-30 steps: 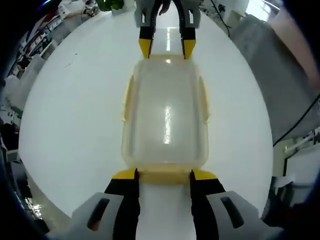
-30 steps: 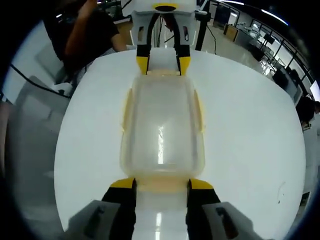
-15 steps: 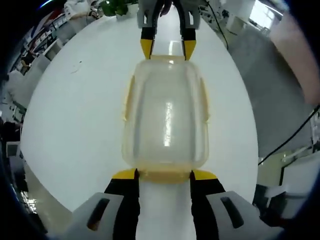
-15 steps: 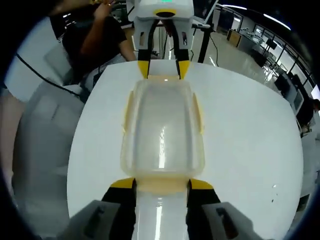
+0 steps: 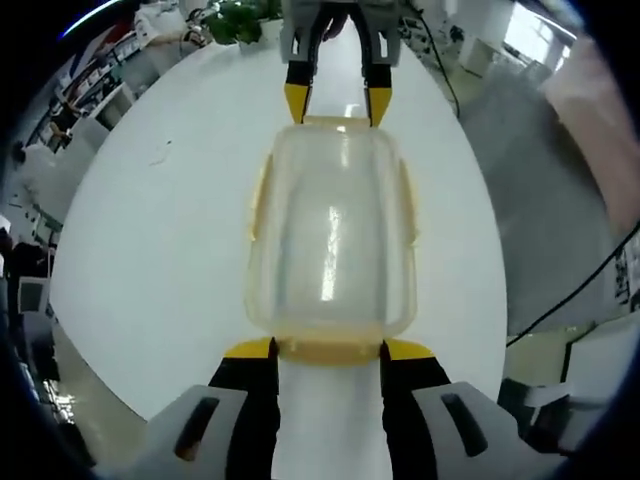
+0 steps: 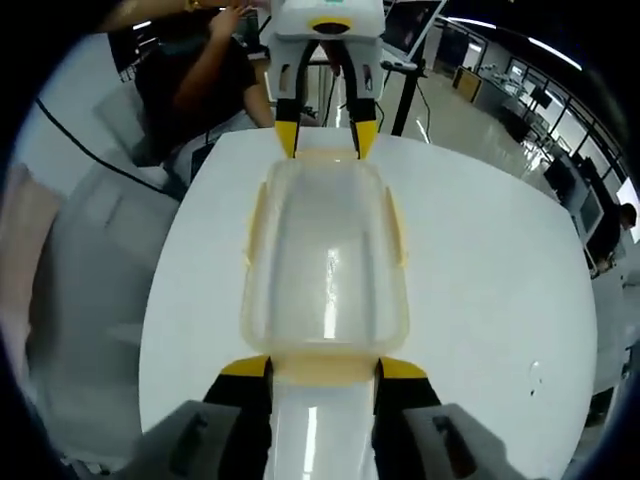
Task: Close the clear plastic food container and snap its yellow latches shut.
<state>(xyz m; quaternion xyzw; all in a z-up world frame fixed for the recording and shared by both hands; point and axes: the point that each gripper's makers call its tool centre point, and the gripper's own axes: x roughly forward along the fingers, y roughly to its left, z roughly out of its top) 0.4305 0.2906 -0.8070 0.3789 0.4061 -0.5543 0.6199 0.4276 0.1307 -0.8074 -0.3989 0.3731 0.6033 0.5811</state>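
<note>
The clear plastic container (image 5: 330,240) (image 6: 325,260) has its lid on and hangs lengthwise between my two grippers, above the round white table (image 5: 150,230) (image 6: 500,280). My left gripper (image 5: 328,350) is shut on the yellow end latch (image 5: 330,353) nearest its camera. It also appears at the far end of the box as the left gripper (image 6: 325,140). My right gripper (image 6: 323,368) is shut on the opposite end latch (image 6: 323,372), and it is visible as the right gripper (image 5: 337,105) at the top. Yellow side latches (image 5: 258,195) (image 5: 408,200) stick out from the long sides.
A person in a dark top (image 6: 190,80) is beyond the table's far edge. Grey fabric (image 6: 90,250) lies left of the table, with a black cable (image 5: 570,290) and a green plant (image 5: 235,15) nearby. Office desks stand behind.
The table looks smaller and has slid in both views, while the container stays fixed between the jaws. Both grippers have risen together with it.
</note>
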